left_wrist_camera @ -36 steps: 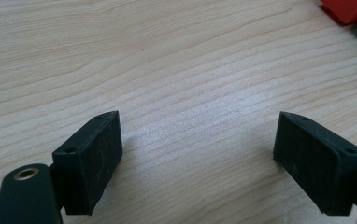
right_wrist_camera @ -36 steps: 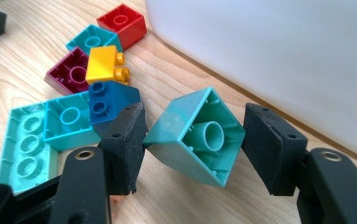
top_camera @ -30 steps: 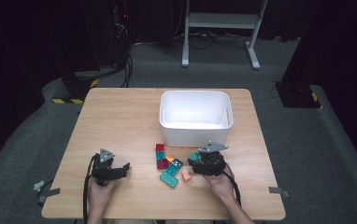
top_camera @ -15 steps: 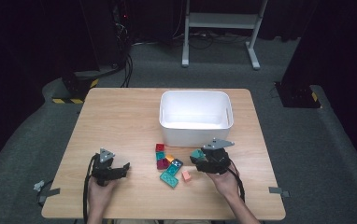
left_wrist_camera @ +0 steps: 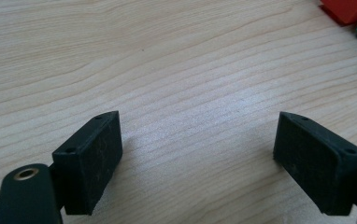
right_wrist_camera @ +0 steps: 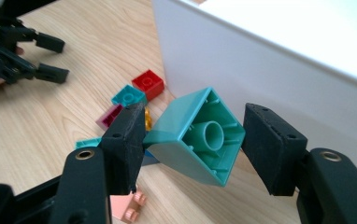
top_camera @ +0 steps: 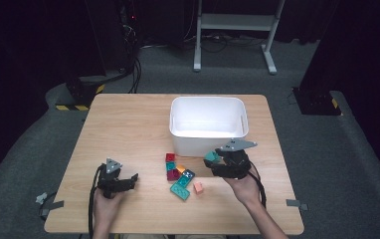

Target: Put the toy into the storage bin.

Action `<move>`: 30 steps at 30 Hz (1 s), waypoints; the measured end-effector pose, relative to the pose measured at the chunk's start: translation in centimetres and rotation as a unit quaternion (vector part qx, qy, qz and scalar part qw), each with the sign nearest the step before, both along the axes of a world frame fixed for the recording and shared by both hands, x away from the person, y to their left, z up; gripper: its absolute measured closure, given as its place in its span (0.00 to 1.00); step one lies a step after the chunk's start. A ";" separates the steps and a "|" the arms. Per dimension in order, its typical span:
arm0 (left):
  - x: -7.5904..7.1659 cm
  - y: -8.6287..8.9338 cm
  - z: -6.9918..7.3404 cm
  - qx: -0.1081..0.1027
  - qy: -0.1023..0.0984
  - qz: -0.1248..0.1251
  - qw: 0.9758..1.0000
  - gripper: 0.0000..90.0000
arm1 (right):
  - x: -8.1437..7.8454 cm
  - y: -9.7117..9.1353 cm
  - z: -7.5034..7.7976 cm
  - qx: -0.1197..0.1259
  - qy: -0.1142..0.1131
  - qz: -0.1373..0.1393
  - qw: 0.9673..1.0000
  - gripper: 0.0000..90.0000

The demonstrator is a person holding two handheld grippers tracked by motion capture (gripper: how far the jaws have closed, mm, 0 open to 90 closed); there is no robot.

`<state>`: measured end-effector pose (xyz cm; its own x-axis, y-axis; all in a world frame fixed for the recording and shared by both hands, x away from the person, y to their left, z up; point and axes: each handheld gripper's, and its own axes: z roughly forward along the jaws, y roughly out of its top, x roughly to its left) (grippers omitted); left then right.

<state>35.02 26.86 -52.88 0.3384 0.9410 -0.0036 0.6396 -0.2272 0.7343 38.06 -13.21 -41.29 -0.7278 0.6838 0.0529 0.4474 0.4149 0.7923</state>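
Broadly, the wooden bench (top_camera: 128,124) carries a white bin (top_camera: 208,124) at its far middle, open side up, the likely destination for the bricks. Loose brick cluster (top_camera: 180,174) lies just in front of the bin's near wall: red, magenta, orange, dark blue, teal pieces touching or nearly so, with a small pink brick (top_camera: 198,187) just to their right. Right tool (top_camera: 217,162) is clamped on a teal brick (right_wrist_camera: 195,135), held clear of the bench just beside the bin's near wall and below its rim. Brick sits cocked between the pads, hollow underside facing the camera, pinched across two opposite sides; judged a grip good enough for a short carry, though the tilt could let it twist. Right hand (top_camera: 245,186) comes in low from the near edge, tool angled toward the bin. Left tool (left_wrist_camera: 204,154) stands released, jaws wide over bare wood with nothing between them; left hand (top_camera: 107,201) rests near the front edge, well apart from the cluster, evidently parked.
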 end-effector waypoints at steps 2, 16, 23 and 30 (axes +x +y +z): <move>0.0 0.0 0.0 0.000 0.000 0.000 1.000 0.17 | 0.0 0.0 0.3 0.000 -0.001 0.002 1.000 0.46; 0.0 0.0 0.0 0.000 0.000 0.000 1.000 0.17 | 1.1 -1.0 4.1 0.026 -0.009 0.004 1.000 0.46; 0.0 0.0 0.0 0.000 0.000 0.000 1.000 0.17 | 2.6 -1.6 5.1 0.037 -0.003 -0.017 0.999 0.46; 0.0 0.0 0.0 0.000 0.000 0.000 1.000 0.17 | 4.3 -2.2 6.0 0.043 0.004 -0.040 0.998 0.46</move>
